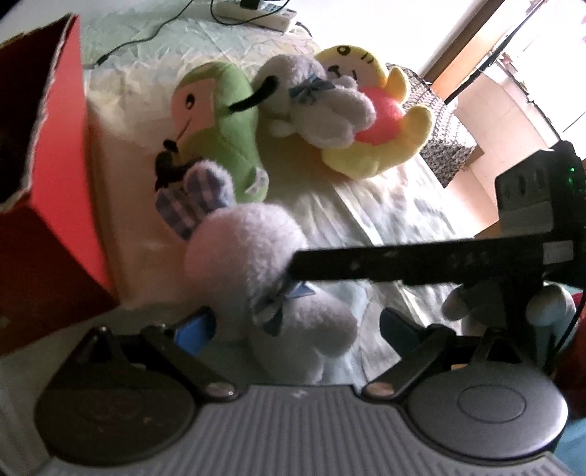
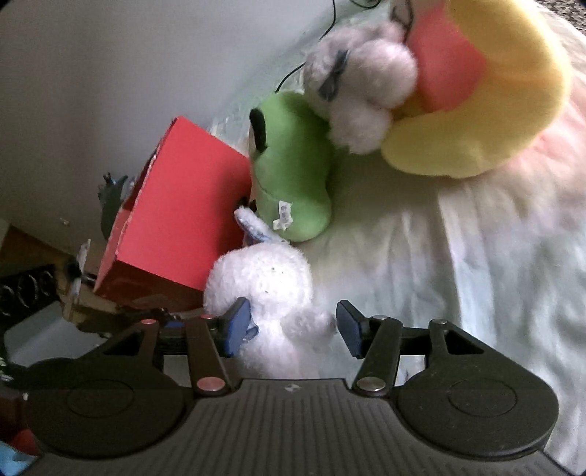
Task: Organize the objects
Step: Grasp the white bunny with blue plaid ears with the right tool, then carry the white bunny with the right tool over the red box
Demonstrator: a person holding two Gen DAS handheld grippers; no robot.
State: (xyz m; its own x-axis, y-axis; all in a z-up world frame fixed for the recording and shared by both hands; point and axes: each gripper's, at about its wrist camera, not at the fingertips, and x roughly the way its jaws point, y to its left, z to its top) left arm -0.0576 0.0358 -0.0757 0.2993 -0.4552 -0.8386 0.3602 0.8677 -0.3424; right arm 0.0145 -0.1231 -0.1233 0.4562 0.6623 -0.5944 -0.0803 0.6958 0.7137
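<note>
A pale lilac plush rabbit (image 1: 256,249) with a blue bow stands between the wide-apart fingers of my left gripper (image 1: 296,327), which is open around its body. My right gripper (image 2: 293,326) has its blue pads pressed into the same rabbit (image 2: 263,278), shut on it. In the left wrist view one of its fingers (image 1: 384,265) reaches in from the right to the rabbit's neck. An open red box (image 1: 58,146) stands at the left, right beside the rabbit (image 2: 175,205).
On the white bed sheet (image 2: 439,256) behind lie a green plush (image 1: 219,124), a second grey rabbit (image 1: 322,106) and a yellow plush with a pink heart (image 1: 384,146), piled together. A power strip (image 1: 256,11) and cable lie at the far edge. A patterned basket (image 1: 447,135) stands beside the bed.
</note>
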